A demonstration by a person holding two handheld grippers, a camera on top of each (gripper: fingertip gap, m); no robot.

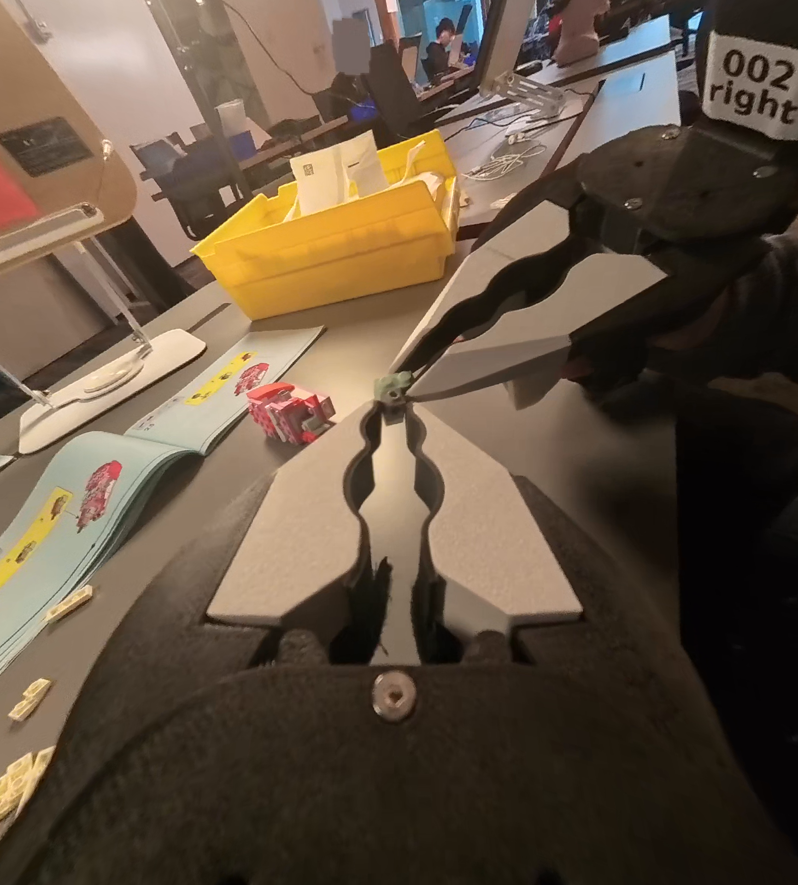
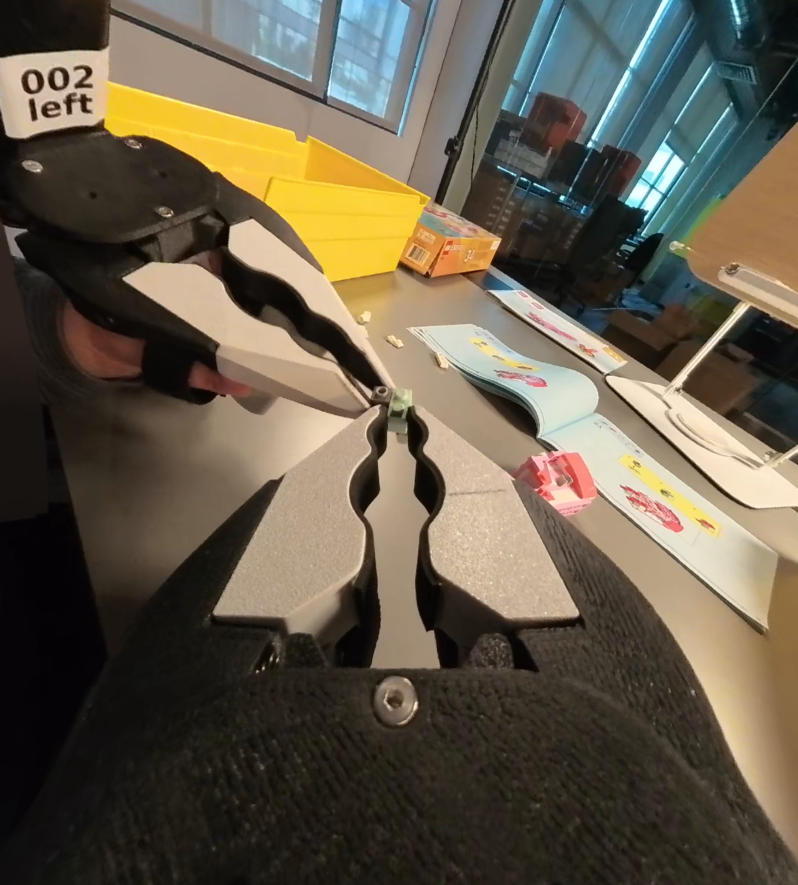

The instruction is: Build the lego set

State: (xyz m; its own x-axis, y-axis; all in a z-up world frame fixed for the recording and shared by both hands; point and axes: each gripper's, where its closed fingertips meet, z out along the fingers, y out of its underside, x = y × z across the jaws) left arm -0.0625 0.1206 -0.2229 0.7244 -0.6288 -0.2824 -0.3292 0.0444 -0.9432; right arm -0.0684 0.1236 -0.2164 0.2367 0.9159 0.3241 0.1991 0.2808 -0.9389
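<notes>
Pale green brick (image 2: 399, 412): small, studded, held above the grey table (image 2: 224, 479) where the two sets of fingertips meet. A dark grey brick (image 2: 380, 393) sits against its left side in the right wrist view; whether the two are fully pressed together cannot be told.

Right gripper (image 2: 396, 421): jaws closed to a narrow gap, both fingertips pressed on the pale green brick. The left wrist view confirms this — the green piece sits at the tip of its grey fingers (image 1: 473, 349).

Left gripper (image 1: 391, 415): jaws likewise nearly closed, tips pinching the dark grey brick (image 1: 392, 417) from below the green one. A gloved hand (image 2: 162, 364) holds this gripper.

Surroundings, outward:
- Pink and red brick model (image 1: 292, 412) lies on the table just beside the grippers, apart from both.
- Open light-blue instruction booklet (image 2: 555, 383) beyond the model, pages curled.
- Small cream bricks (image 1: 14, 785) scattered near the booklet's edge.
- Yellow bin (image 1: 330, 249) farther back, holding white paper bags (image 1: 339, 177).
- Orange cardboard box (image 2: 449, 246) beside the yellow bins in the right wrist view.
- White stand base (image 2: 703, 431) with clear legs at the table's far side.
</notes>
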